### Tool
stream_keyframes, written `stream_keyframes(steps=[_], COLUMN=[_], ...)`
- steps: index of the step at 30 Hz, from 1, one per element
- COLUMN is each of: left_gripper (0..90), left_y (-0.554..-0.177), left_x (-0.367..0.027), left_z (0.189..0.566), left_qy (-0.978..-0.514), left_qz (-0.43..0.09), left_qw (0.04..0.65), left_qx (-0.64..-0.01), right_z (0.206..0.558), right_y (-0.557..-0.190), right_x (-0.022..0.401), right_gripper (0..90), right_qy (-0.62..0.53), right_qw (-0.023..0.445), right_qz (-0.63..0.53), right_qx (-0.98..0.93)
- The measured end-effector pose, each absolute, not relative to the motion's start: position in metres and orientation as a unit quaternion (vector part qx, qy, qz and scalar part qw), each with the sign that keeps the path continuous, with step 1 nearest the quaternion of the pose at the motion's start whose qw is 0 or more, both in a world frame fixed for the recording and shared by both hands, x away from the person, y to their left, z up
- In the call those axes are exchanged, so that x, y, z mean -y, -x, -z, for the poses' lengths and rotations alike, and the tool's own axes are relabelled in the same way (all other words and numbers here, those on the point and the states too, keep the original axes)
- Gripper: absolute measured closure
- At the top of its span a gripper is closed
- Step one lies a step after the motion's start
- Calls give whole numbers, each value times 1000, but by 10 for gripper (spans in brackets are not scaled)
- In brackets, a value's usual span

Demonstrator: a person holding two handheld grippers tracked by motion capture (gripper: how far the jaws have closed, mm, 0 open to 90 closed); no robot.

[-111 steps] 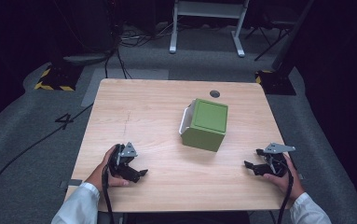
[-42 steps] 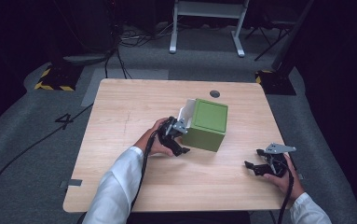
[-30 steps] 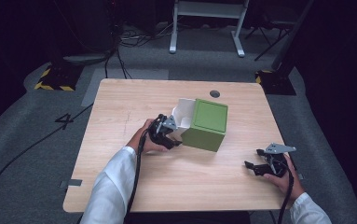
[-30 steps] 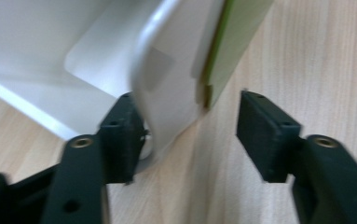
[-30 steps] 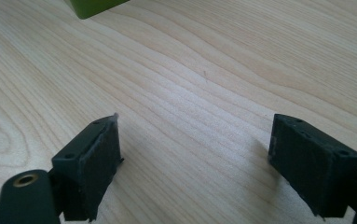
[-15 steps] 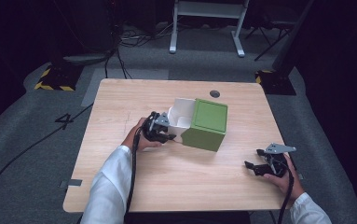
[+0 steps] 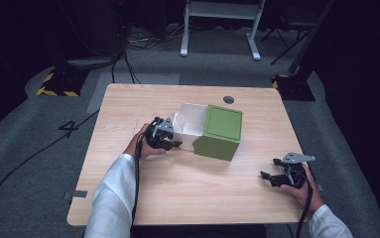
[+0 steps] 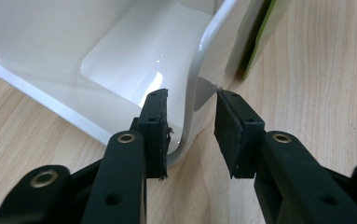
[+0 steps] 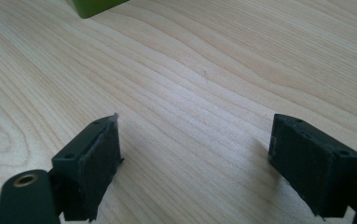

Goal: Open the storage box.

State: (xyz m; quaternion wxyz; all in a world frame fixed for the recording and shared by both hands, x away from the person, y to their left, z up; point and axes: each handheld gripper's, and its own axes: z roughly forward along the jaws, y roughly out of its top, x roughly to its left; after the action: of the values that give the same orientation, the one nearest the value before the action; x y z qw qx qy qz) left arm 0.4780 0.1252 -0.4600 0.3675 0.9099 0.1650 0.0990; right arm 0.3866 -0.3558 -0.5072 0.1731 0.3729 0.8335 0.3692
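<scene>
A green box [image 7: 222, 131] lies on the wooden table [image 7: 187, 198], with a white drawer [image 7: 190, 124] slid out of its left side. My left gripper [image 7: 171, 143] is at the drawer's near left corner. In the left gripper view, the gripper [image 8: 190, 135] straddles the drawer's thin white wall [image 8: 192, 93]. One pad sits inside against the wall, and the other stands slightly off it on the outside. A strip of the green box [image 8: 267, 32] shows behind. My right gripper [image 7: 271, 169] rests open at the near right of the table [image 9: 195, 158], with nothing between its pads.
A dark round grommet [image 7: 228, 99] sits in the table's far edge behind the box. In the right gripper view, a corner of the green box [image 9: 92, 5] shows far ahead. A cable [image 7: 137, 178] trails along the left sleeve.
My left gripper went from the near left of the table to the box, then drew back leftward, and the white drawer slid out with it. The right gripper stayed still.
</scene>
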Motion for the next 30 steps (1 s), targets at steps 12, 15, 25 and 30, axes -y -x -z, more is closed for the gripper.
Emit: stream_keyframes(steps=[12,15,25,30], left_gripper=[637,630,601,514], left_y=[-480,-480,-479,-476], left_x=[-138,-142,-148,-153], left_z=[459,459,458,450], left_qy=[-910,-909,-900,-892], left_qz=[-101,-103,-107,-118], left_qw=[363,363,374,389], left_qx=[-174,-179,-196,-198], right_z=[507,507,507,507], right_y=[-387,-387,-387,-387], right_x=[356,356,356,356], right_gripper=[166,166,165,166], right_qy=[-373,-373,-373,-373], right_qw=[173,173,173,173], right_qz=[-369,-369,-369,-369], right_qx=[-834,-834,-833,-834])
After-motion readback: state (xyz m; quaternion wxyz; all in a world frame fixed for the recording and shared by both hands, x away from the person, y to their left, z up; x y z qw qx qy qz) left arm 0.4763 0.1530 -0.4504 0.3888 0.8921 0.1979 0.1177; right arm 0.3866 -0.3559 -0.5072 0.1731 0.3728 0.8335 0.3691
